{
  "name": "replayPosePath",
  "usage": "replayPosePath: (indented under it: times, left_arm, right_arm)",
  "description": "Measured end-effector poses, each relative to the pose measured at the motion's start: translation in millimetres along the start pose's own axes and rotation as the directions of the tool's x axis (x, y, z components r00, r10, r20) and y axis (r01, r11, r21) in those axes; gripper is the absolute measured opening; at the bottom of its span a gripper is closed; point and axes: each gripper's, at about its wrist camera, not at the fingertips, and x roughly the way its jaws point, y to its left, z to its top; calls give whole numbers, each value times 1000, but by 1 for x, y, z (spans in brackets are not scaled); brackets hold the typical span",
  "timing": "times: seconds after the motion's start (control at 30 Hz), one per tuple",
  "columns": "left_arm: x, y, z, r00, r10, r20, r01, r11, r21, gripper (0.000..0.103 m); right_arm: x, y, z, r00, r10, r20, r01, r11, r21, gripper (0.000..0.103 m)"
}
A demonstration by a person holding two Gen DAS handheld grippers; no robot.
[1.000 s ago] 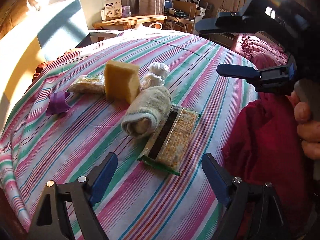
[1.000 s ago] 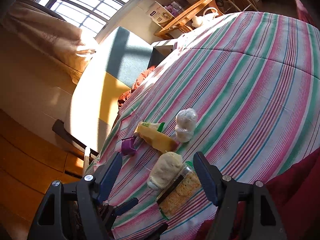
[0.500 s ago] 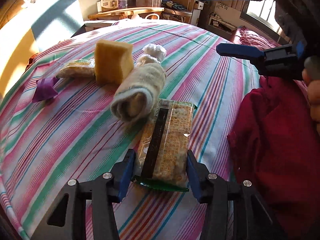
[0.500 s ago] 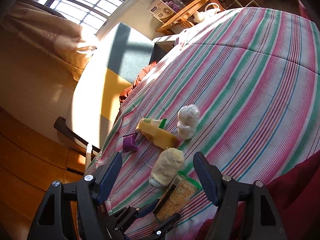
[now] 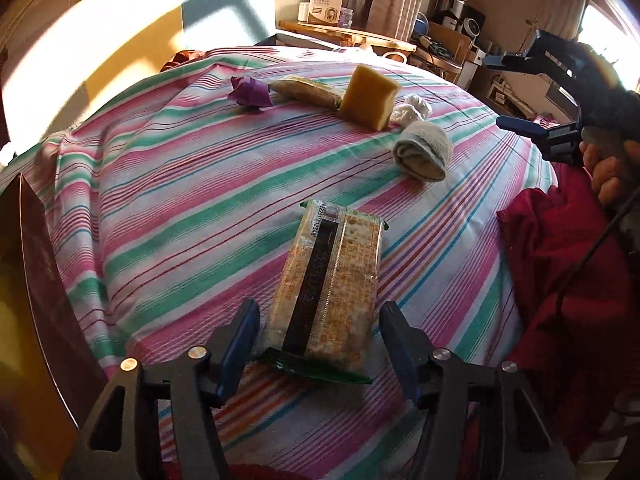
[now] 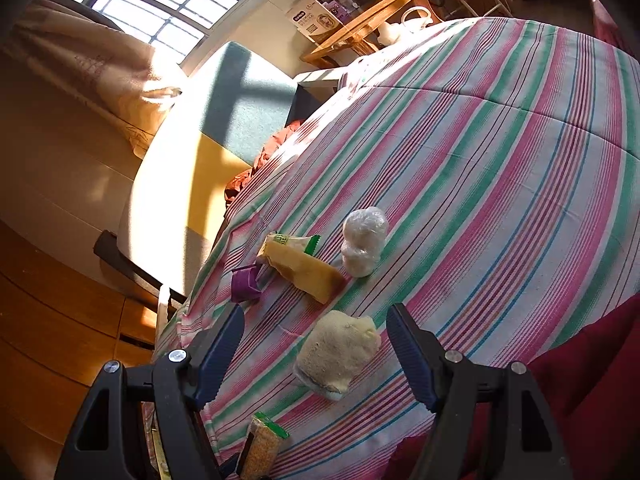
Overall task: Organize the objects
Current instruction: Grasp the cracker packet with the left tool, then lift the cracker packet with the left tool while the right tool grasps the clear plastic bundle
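A cracker packet (image 5: 326,288) lies flat on the striped bedcover (image 5: 180,200), apart from the other items. My left gripper (image 5: 320,320) straddles its near end; the jaws are opening, with a thin gap at each pad. Farther back lie a rolled towel (image 5: 424,152), a yellow sponge (image 5: 368,98), a white wrapped bundle (image 5: 412,108), a second snack packet (image 5: 308,90) and a purple scrap (image 5: 250,92). My right gripper (image 6: 316,332) hangs open above the rolled towel (image 6: 340,356), holding nothing. It also shows as the right gripper (image 5: 506,92) at the far right, in a hand.
A red cloth (image 5: 568,280) bunches along the bedcover's right side. A dark wooden edge (image 5: 40,280) runs close on the left. Beyond the bed stand a wooden table (image 5: 348,36) with a box and a padded headboard (image 6: 240,96).
The left gripper closed around the cracker packet, moved it away from the rolled towel toward the bed's near left, then widened its jaws. The right gripper stayed put.
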Motion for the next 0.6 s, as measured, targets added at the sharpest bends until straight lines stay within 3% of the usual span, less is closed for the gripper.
replayPosePath:
  times: [0.07,0.27,0.37,0.5,0.6]
  left_arm:
    - [-3,1,1,1000,1,10,-1,1000,-19,79]
    - [-5,-1,22,999,36,31,-36,999,21,81]
    - [7,-7,31,997,69,22,-71,994,78,81]
    - [32,-10,28,993,102,-61,-96,991,97,74]
    - [29,-13,21,994,111,-3,-110,988,104,72]
  right_arm:
    - [0,0,0,1000,-4,-2,4,1000,0,75]
    - [2,0,1,1000,-21,-11,21,1000,0,75]
    - [3,0,0,999,-29,-16,29,1000,1,75]
    - [4,0,0,999,-35,-21,35,999,0,75]
    - [5,0,1,999,-42,-28,42,999,0,75]
